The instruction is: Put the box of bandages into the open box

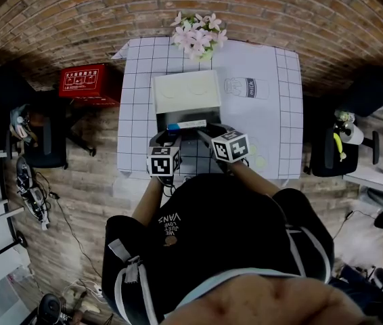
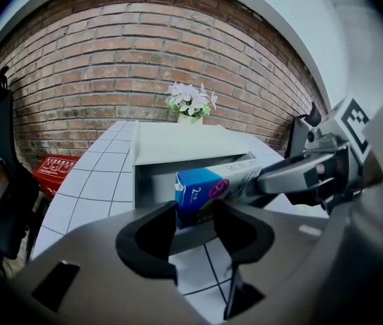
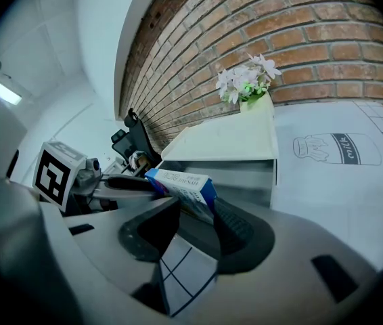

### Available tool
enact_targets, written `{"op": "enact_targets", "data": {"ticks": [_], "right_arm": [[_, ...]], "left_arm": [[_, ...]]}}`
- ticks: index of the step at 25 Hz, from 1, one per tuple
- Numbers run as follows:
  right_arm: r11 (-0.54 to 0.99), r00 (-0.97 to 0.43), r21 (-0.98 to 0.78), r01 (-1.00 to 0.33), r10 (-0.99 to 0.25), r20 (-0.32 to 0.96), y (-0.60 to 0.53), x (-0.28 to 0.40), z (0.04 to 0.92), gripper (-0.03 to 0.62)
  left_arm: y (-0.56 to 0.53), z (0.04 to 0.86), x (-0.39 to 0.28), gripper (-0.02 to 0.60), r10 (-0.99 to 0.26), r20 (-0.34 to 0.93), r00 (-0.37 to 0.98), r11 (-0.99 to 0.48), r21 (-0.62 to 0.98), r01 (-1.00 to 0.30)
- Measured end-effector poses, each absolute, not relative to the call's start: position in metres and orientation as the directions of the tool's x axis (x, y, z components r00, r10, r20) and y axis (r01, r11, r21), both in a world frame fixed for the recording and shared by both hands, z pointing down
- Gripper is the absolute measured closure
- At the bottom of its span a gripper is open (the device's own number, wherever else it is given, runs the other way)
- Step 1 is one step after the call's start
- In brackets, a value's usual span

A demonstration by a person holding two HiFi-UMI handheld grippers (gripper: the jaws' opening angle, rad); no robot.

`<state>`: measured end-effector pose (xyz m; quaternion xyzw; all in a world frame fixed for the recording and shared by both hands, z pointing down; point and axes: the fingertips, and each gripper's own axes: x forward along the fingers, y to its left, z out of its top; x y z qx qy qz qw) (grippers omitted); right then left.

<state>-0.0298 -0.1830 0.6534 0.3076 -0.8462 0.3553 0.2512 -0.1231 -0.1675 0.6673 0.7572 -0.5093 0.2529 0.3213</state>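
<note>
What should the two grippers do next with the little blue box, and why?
Probably draw both grippers back. The bandage box already seems to rest in the open box, and the left gripper and right gripper stand open around its ends.

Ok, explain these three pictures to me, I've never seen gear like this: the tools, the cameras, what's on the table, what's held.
No robot: a person holds a two-jaw tool in each hand, the left gripper and the right gripper; the patterned cubes belong to them. One picture comes from a head camera looking down; the others from cameras riding on each gripper, looking along its jaws. On the gridded table stand a white open box and flowers. The blue box of bandages sits at the open box's mouth, an end between each gripper's jaws. Both pairs stand apart, so it looks loose rather than clamped.
</note>
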Motion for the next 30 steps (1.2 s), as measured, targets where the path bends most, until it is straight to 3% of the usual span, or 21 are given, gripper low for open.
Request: {"op": "enact_targets", "data": {"ticks": [30], "right_arm": [[0.508,-0.664,-0.446,-0.737,-0.420,0.618,-0.201,-0.021,0.649,0.448]], "left_arm": [[-0.183,0.651,-0.141,0.405,-0.694,0.664,0.278,-0.189,0.205,-0.960]]}}
